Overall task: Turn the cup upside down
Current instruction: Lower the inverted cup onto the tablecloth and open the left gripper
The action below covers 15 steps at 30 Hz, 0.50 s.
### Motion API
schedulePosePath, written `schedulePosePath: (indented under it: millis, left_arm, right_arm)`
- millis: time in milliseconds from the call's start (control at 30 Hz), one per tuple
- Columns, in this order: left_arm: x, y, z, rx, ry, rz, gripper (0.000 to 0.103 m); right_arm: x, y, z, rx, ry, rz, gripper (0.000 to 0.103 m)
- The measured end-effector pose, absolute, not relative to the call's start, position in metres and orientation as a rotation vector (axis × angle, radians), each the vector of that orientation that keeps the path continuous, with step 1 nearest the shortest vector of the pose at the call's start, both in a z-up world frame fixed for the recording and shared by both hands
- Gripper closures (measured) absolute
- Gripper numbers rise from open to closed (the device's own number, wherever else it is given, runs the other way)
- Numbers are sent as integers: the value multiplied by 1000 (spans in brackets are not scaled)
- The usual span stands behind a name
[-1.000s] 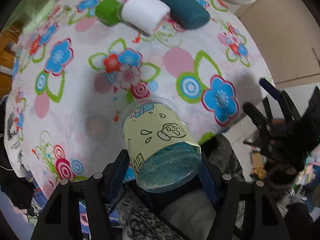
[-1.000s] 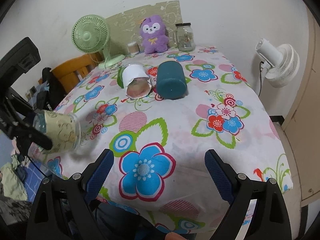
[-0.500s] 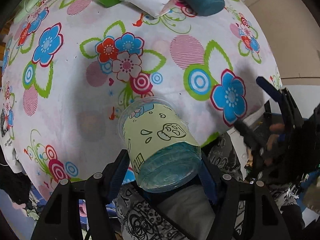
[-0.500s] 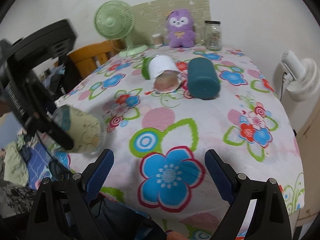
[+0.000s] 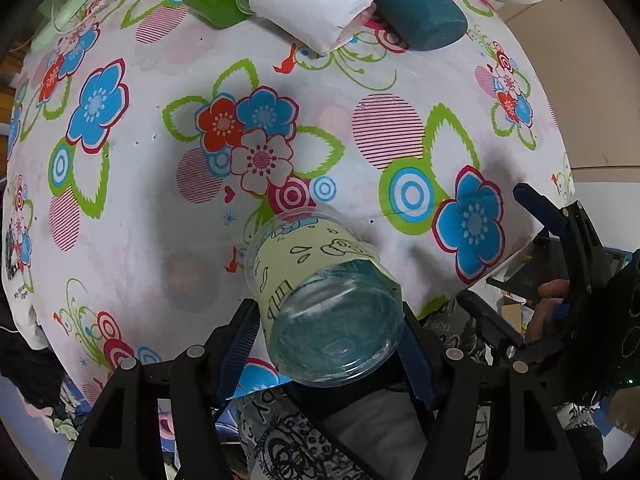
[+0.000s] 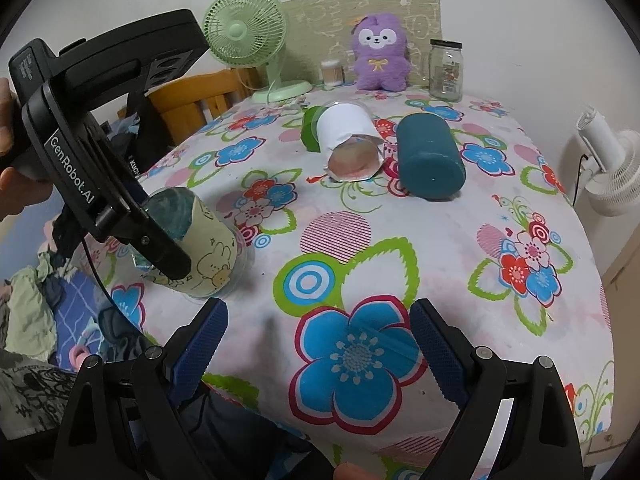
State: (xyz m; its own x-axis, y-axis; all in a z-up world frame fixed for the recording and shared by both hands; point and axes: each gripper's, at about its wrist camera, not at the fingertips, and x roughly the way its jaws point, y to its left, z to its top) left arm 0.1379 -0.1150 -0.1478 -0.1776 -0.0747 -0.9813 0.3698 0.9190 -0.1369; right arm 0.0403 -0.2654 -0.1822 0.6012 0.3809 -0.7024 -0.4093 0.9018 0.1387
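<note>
Near the counter's front-left edge, the left hand-held gripper clamps the cup by its sides — rim tipped toward the cloth, base up, ready to set down inverted — while the right hand-held gripper hovers apart, empty.

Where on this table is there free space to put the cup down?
The cloth between the cup in the left hand-held gripper and the open right hand-held gripper is bare. Crowded: the far middle, with green cup, white cup, teal cup.
</note>
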Motion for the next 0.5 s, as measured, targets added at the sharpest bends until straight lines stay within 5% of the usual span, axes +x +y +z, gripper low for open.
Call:
schedulePosePath:
  millis: [200, 500]
  left_arm:
    - [130, -115, -148, 213, 1687, -400, 20]
    - [134, -106, -130, 175, 1655, -414, 14]
  right_arm:
    - [42, -257, -181, -49, 804, 477, 9]
    - [41, -247, -175, -66, 795, 493, 9]
